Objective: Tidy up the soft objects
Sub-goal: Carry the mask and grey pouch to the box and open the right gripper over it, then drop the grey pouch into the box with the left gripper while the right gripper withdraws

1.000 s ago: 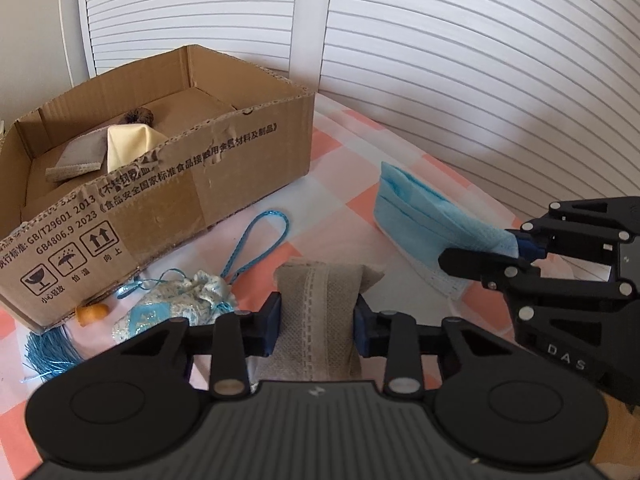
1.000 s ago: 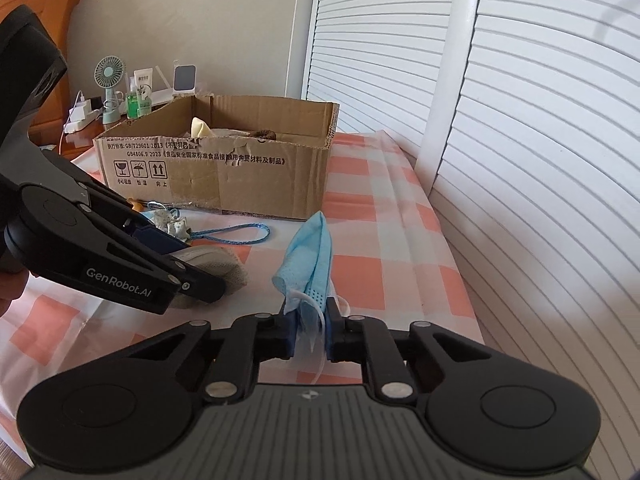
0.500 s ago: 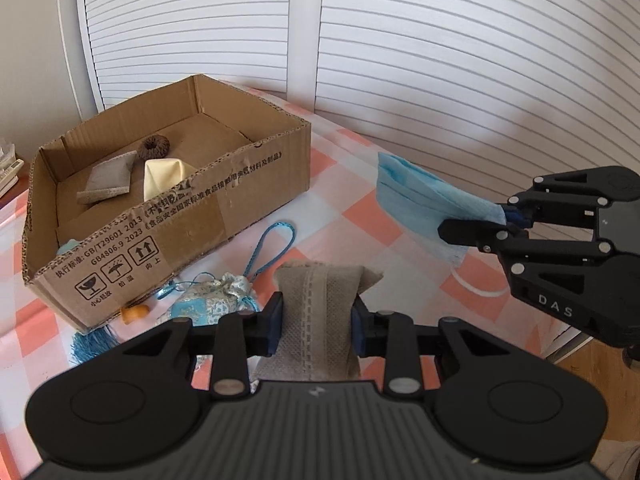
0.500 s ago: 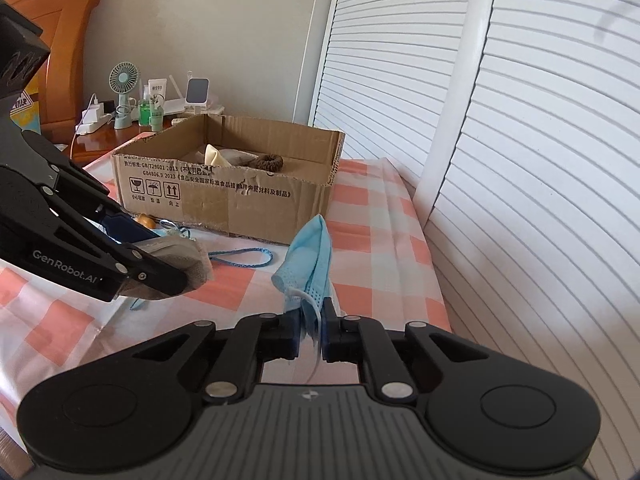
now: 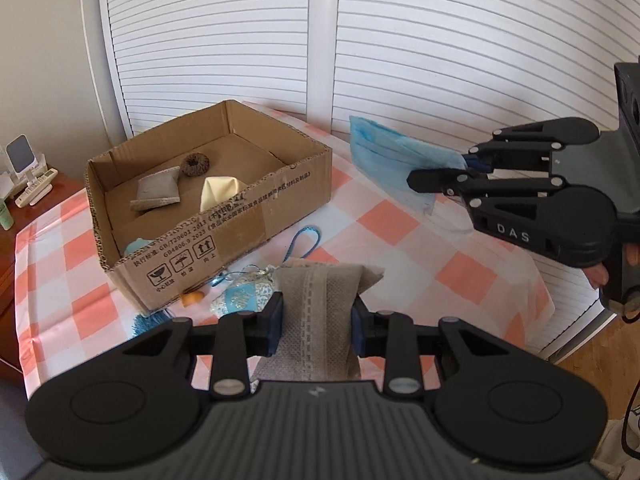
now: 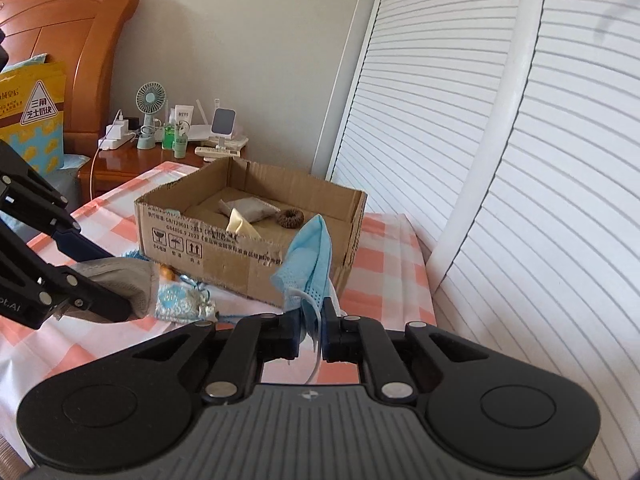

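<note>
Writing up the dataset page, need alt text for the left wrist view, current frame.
The left gripper clamps a grey-beige fabric pouch above a pink-checked tablecloth, facing an open cardboard box that holds a few small soft items. At right, the right gripper holds up a blue face mask; a blue patterned sachet lies beside the box.

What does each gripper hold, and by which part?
Left gripper: grey pouch, clamped across its middle. Right gripper: blue face mask, pinched at one end.

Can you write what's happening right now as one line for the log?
left gripper: shut on grey pouch | right gripper: shut on blue mask | both lifted | cardboard box: open
</note>
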A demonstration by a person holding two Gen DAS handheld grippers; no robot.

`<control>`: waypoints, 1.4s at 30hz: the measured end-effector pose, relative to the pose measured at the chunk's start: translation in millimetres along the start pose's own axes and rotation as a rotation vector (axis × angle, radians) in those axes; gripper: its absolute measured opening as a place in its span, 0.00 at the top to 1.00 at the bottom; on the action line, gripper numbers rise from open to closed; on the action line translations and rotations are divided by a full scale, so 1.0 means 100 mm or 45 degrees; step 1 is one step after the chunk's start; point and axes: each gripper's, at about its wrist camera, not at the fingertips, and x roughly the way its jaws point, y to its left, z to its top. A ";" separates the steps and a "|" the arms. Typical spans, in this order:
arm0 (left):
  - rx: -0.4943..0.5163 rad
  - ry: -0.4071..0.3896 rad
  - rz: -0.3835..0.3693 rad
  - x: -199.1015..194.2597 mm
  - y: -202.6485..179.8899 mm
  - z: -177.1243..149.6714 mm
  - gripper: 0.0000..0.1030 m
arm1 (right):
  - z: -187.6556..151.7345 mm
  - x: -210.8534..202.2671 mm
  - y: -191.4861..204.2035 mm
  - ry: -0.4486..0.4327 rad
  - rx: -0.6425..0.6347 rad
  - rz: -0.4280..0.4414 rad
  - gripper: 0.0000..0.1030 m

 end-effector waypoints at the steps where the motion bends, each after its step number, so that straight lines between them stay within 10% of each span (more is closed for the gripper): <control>1: -0.004 -0.007 0.006 -0.02 0.03 0.00 0.69 | 0.06 0.03 0.00 -0.012 -0.007 0.002 0.89; 21: -0.102 -0.045 0.103 -0.15 0.54 -0.03 0.70 | 1.13 1.37 0.08 -0.049 -0.041 0.046 0.88; 28: -0.131 -0.041 0.135 -0.15 0.66 -0.03 0.70 | 1.08 1.71 0.02 -0.011 0.067 0.041 0.05; 42: -0.126 -0.052 0.163 -0.19 0.66 0.10 0.70 | 0.73 1.09 0.00 0.093 0.122 0.133 0.00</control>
